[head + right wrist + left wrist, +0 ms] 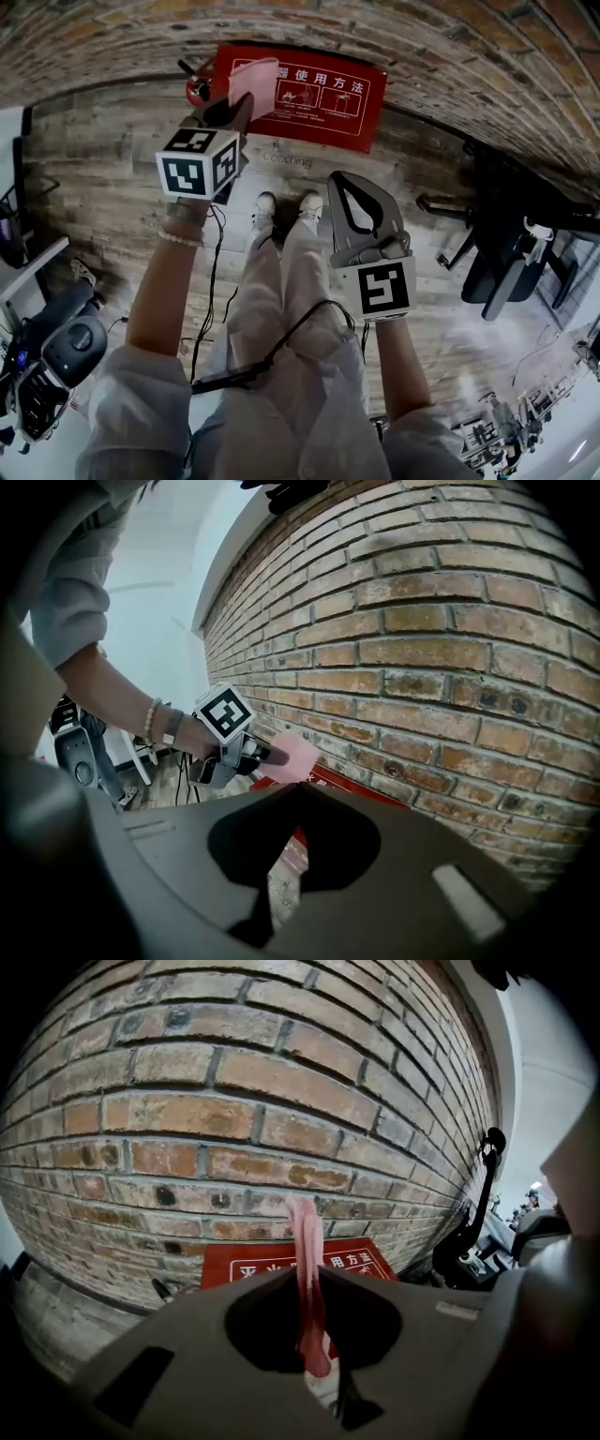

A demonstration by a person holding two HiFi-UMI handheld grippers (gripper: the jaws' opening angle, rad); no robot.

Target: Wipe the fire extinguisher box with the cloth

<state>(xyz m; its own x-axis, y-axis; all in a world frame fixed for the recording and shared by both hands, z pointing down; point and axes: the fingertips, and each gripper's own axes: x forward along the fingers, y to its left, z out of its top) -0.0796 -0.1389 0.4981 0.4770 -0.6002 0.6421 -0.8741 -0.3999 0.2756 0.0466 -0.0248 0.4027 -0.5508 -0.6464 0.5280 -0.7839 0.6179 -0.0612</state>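
Observation:
The red fire extinguisher box (314, 94) with white print stands on the wood floor against the brick wall. My left gripper (232, 105) is shut on a pink cloth (251, 82), which it holds upright just over the box's left end. In the left gripper view the cloth (305, 1232) sticks up from the closed jaws, with the box (246, 1271) behind it. My right gripper (339, 178) is shut with nothing in it and hangs nearer to me, right of the box. Its own view shows the left gripper (246, 752), the cloth (294, 758) and the box (349, 786).
A red extinguisher head with a black lever (195, 86) sits at the box's left end. A black office chair (506, 253) stands to the right. Cables (212, 281) run along the floor by the person's legs and shoes (283, 208). Dark equipment (52, 361) sits at the lower left.

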